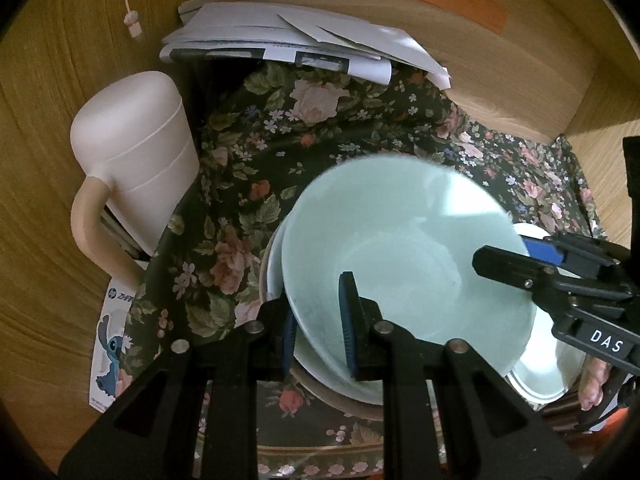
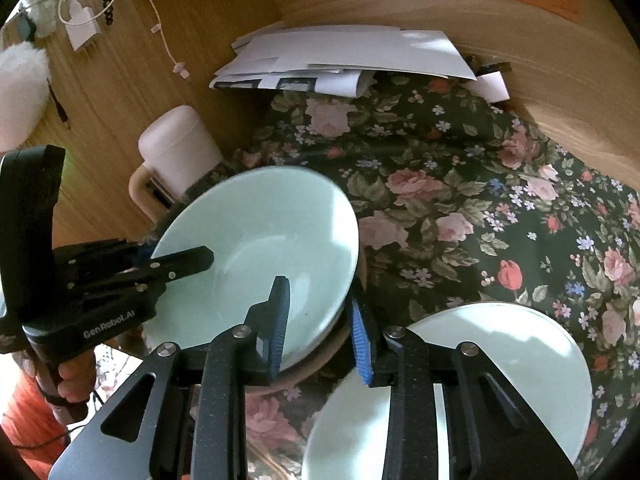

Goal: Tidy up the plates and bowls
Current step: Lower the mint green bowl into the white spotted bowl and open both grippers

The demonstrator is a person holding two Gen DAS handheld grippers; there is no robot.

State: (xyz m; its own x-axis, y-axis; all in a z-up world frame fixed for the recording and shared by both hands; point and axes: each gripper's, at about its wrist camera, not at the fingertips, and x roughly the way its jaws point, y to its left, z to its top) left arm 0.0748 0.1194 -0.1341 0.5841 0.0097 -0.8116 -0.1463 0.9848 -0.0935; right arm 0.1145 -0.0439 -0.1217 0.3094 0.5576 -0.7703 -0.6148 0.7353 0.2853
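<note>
A pale green bowl [image 1: 404,252] sits tilted on top of a stack of dishes on the floral cloth [image 1: 256,184]. My left gripper [image 1: 320,328] straddles the bowl's near rim, one pad inside and one outside, closed on it. In the right wrist view the same bowl [image 2: 260,248] shows, and my right gripper [image 2: 320,328] straddles its right rim with a visible gap around the rim. The right gripper also shows in the left wrist view [image 1: 520,256], and the left gripper shows in the right wrist view [image 2: 176,260]. A pale plate [image 2: 492,364] lies to the right of the stack.
A white lidded jug with a handle [image 1: 136,164] stands left of the bowl. A pile of papers [image 1: 296,44] lies at the back of the cloth. Wooden walls [image 1: 60,120] close in the left and back. A sticker card [image 1: 112,344] lies at the left.
</note>
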